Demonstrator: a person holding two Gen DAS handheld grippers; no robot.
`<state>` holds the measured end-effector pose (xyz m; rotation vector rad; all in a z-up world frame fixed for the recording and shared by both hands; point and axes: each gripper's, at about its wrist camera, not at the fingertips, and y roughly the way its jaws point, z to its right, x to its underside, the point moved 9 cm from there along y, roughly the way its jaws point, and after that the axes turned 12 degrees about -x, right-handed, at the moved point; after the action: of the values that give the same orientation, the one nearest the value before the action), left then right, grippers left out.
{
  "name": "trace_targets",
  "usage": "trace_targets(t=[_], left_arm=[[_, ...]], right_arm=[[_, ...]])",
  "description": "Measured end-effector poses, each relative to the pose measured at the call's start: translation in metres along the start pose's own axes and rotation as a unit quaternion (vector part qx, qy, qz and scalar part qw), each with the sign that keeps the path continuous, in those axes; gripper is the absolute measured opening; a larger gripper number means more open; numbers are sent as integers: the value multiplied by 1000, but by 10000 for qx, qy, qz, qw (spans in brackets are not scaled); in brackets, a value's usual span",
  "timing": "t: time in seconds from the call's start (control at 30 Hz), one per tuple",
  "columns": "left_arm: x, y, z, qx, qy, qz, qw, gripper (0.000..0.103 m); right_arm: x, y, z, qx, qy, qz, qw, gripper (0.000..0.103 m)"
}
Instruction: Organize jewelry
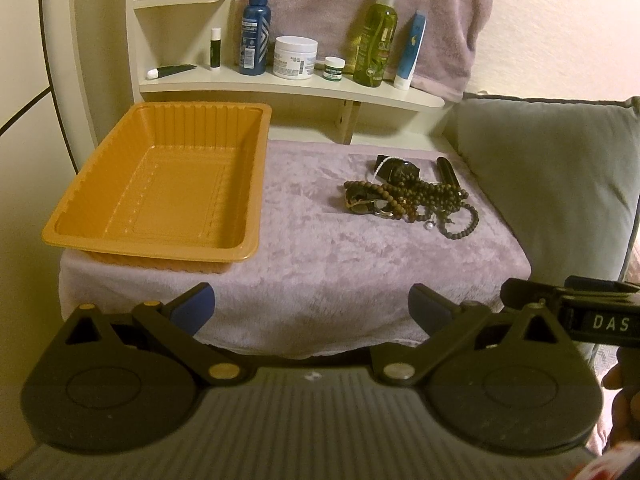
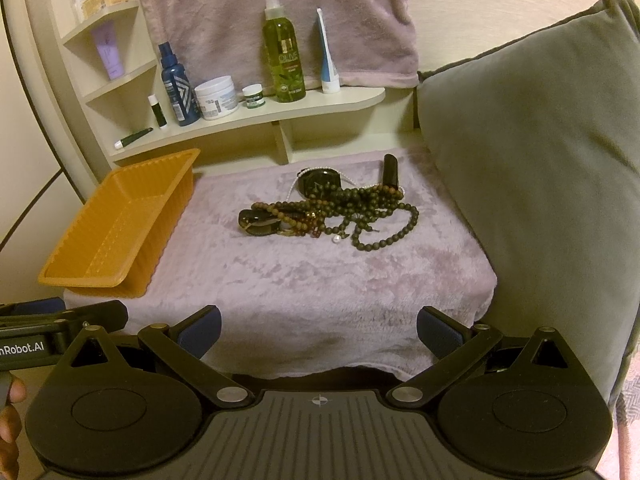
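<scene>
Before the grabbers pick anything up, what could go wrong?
1. The dark wooden bead strands lie tangled in one pile with a black watch, so lifting one may drag the others.
2. The small white pearl could slip from the open right tool.
3. The orange plastic tray overhangs the towel's edge and might tip.

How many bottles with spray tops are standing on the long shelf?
2. The dark blue plastic spray bottle stands toward the shelf's left, beside the white tub. The tall green olive spray bottle stands toward the right. None seems hidden.
</scene>
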<state>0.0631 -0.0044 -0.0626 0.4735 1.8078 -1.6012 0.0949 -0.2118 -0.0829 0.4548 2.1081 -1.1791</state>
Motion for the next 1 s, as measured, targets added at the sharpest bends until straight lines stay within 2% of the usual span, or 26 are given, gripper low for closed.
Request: trace_targets(t=[0.6, 0.8, 1.0], left_arm=[[-7, 0, -3, 15, -96, -5, 10000, 102], [-13, 7, -30, -82, -309, 33, 9995, 102], [-25, 18, -78, -230, -473, 60, 9986, 102]], right_arm=[[-2, -1, -1, -17, -2, 54, 10000, 103], [-9, 4, -6, -131, -82, 194, 9997, 103], [-21, 18, -18, -363, -263, 402, 9982, 103]])
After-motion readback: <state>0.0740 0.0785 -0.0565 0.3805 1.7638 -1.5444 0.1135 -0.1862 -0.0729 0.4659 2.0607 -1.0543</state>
